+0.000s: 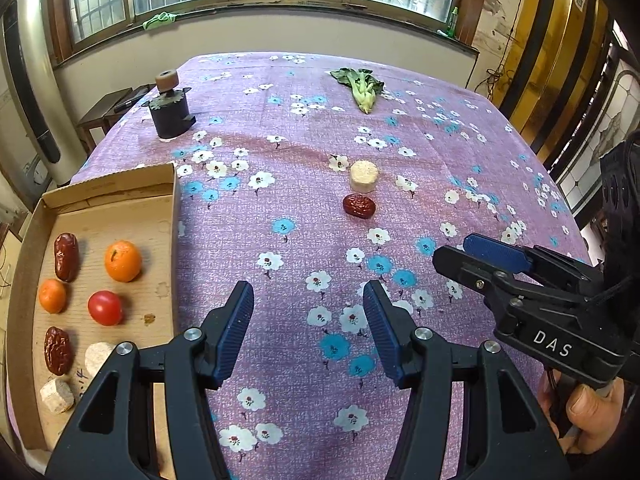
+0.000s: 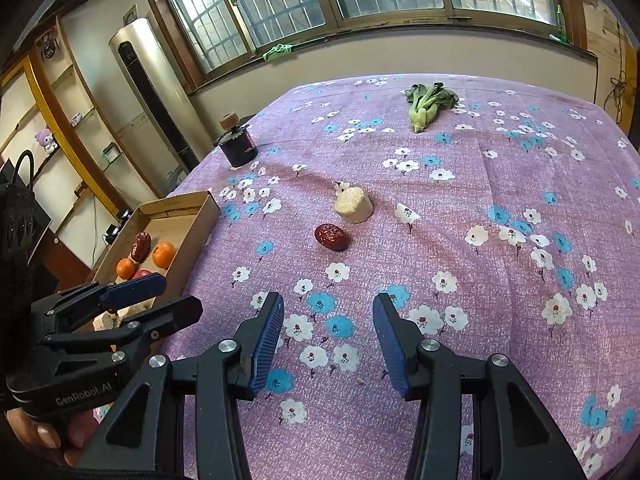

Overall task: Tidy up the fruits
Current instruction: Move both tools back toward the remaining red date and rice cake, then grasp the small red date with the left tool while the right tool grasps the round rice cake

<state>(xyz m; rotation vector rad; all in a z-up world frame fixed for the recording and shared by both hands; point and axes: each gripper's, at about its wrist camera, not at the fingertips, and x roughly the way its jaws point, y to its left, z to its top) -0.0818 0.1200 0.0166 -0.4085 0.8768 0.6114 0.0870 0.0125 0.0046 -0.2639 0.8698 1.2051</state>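
One red date (image 1: 359, 206) lies on the cloth ahead of both grippers, long axis crosswise, just before one pale corn chunk (image 1: 363, 176). The cardboard tray (image 1: 174, 216), left of the left gripper (image 1: 308, 334), holds two dates, two oranges, one tomato, two chunks. Left gripper and right gripper (image 2: 328, 344) both gape, holding nothing.
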